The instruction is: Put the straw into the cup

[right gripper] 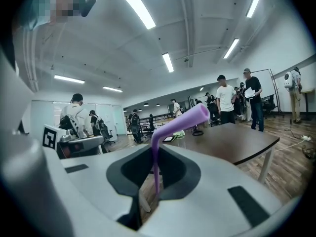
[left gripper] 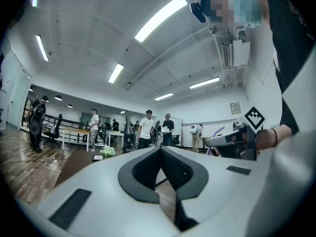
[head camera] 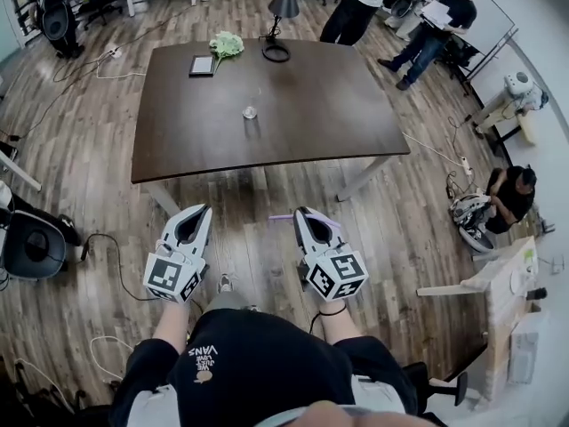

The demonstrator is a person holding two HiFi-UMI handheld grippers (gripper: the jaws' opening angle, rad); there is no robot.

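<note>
A small clear cup (head camera: 250,112) stands near the middle of the dark brown table (head camera: 311,132). Both grippers hang over the wooden floor, short of the table's near edge and well apart from the cup. My right gripper (head camera: 301,213) is shut on a purple bendy straw (right gripper: 180,120). The straw rises from between the jaws, and its bent top leans toward the table. In the head view the straw (head camera: 282,217) pokes out to the left of the right jaws. My left gripper (head camera: 202,212) is shut with nothing in it, its fingertips (left gripper: 160,149) meeting.
On the table's far side lie a dark tablet (head camera: 202,65), a green bundle (head camera: 226,44) and a black desk lamp (head camera: 279,23). Several people (head camera: 427,25) stand at the far right. A black chair (head camera: 34,244) is at the left, a light wooden bench (head camera: 502,285) at the right.
</note>
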